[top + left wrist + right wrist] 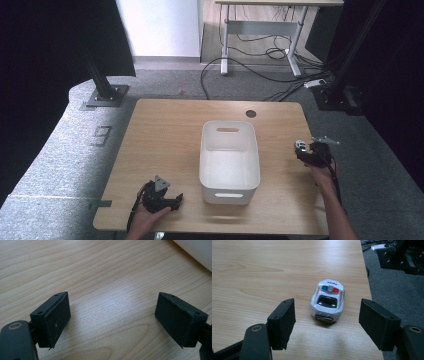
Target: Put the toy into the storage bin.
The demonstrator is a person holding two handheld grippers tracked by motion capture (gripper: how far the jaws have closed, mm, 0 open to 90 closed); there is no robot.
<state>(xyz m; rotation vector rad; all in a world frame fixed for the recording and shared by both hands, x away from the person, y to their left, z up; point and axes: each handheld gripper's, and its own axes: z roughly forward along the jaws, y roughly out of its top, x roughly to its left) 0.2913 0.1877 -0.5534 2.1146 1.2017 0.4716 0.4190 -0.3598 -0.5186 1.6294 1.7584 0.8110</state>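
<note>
A white toy police car (pixel 327 304) sits on the wooden tabletop (pixel 165 140) near its right edge, just ahead of the right gripper (pixel 327 325), whose fingers (pixel 283 322) stand wide open on either side without touching it. A white bin (pixel 229 162) stands mid-tabletop. The left gripper (pixel 112 320) rests near the front edge, fingers (pixel 56 318) spread open over bare wood.

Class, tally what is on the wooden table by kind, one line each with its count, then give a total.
White plastic bin: 1
Toy police car: 1
Hand-held gripper: 2, left hand-held gripper, right hand-held gripper
Total: 4
</note>
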